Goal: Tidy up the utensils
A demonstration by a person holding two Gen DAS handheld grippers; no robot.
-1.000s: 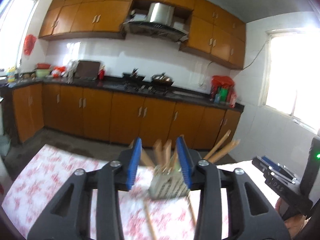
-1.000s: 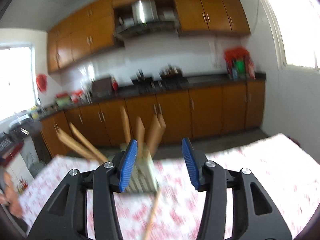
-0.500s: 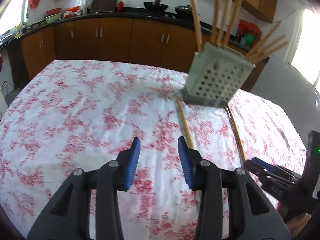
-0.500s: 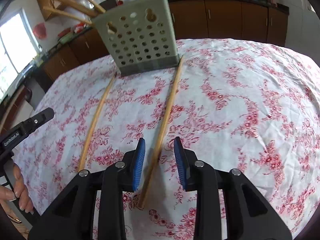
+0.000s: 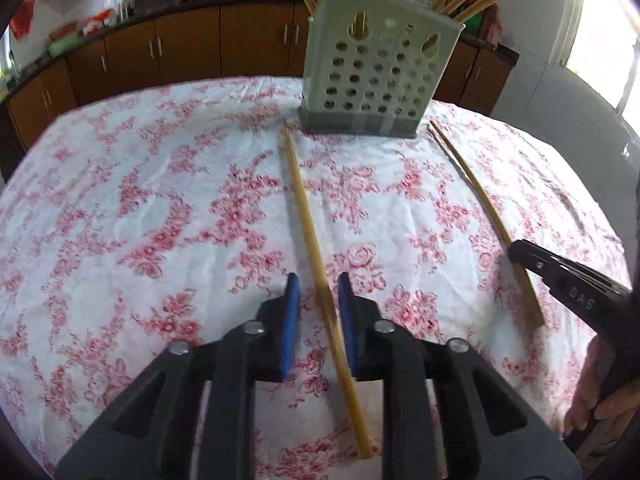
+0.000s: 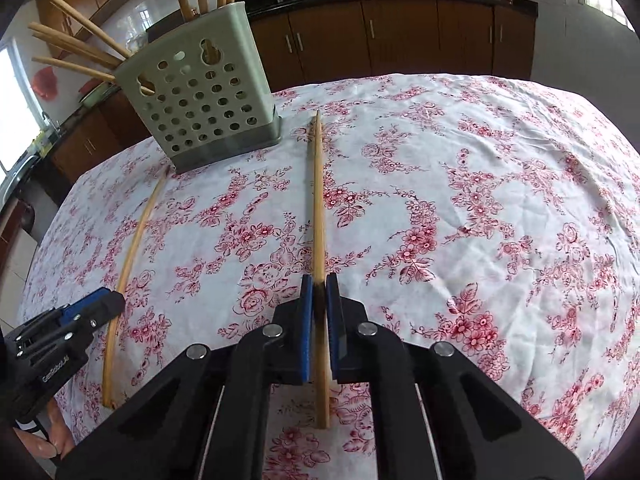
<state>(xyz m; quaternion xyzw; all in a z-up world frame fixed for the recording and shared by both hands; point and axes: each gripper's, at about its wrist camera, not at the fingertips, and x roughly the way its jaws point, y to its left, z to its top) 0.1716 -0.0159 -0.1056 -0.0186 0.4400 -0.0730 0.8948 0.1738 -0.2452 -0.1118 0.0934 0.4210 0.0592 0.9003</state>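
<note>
Floral tablecloth [image 5: 120, 208] covers table. Perforated grey-green utensil holder [image 5: 380, 68] stands near far edge, several wooden chopsticks upright and fanned inside. Two loose chopsticks lie on cloth, running from holder's base toward near edge. Left gripper [image 5: 318, 300] jaws just narrowed around left chopstick [image 5: 308, 224]; small gap visible each side, blue pads not pressing it. Right gripper [image 6: 319, 294] jaws just closed, blue pads clamped on right chopstick [image 6: 316, 184] near its near end. Kitchen cabinets [image 6: 400, 36] behind table.
</note>
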